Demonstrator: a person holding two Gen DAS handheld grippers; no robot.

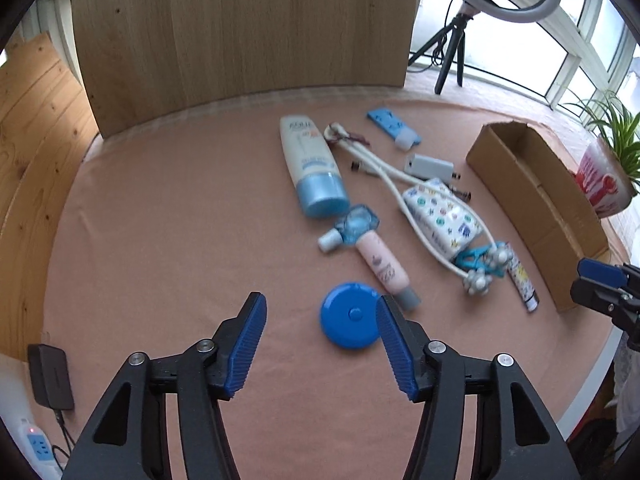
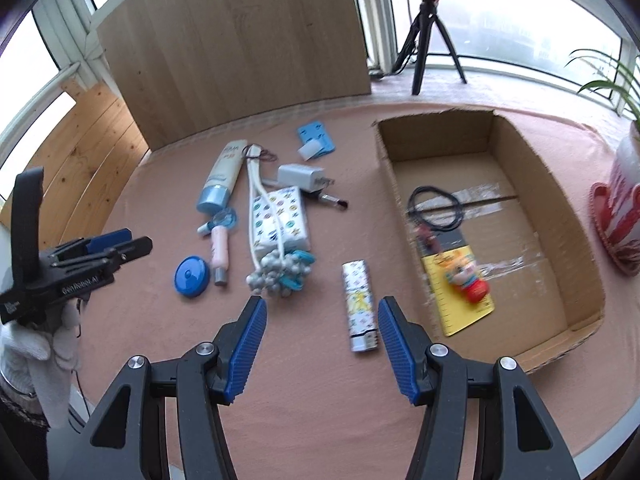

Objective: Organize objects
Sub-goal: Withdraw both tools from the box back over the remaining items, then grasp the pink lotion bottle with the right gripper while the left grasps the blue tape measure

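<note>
A: Left gripper [image 1: 320,344] is hanging over the cloth with jaws apart, nothing between them. Blue round case [image 1: 349,315] is lying flat just ahead of its right pad, well short of the cardboard box [image 1: 536,204].

B: Right one?

A: Right gripper [image 2: 319,344] is also standing apart and empty. Patterned tube [image 2: 360,306] is lying just ahead between its pads, right beside the box's near-left wall. Box is already holding a yellow card [image 2: 464,304] and a black cord [image 2: 436,208].

B: So I'm reading it as two picks lining up.

A: Probably. For the case, I'd be shifting the left jaws toward the box until they're straddling the disc, then closing across its rim, since it's flat and likely slippery. For the tube, I'd be gripping across the narrow width near the middle so it isn't tipping on the lift.

B: Watch the pink bottle [image 1: 384,268], it's sitting close beside the case.
</note>
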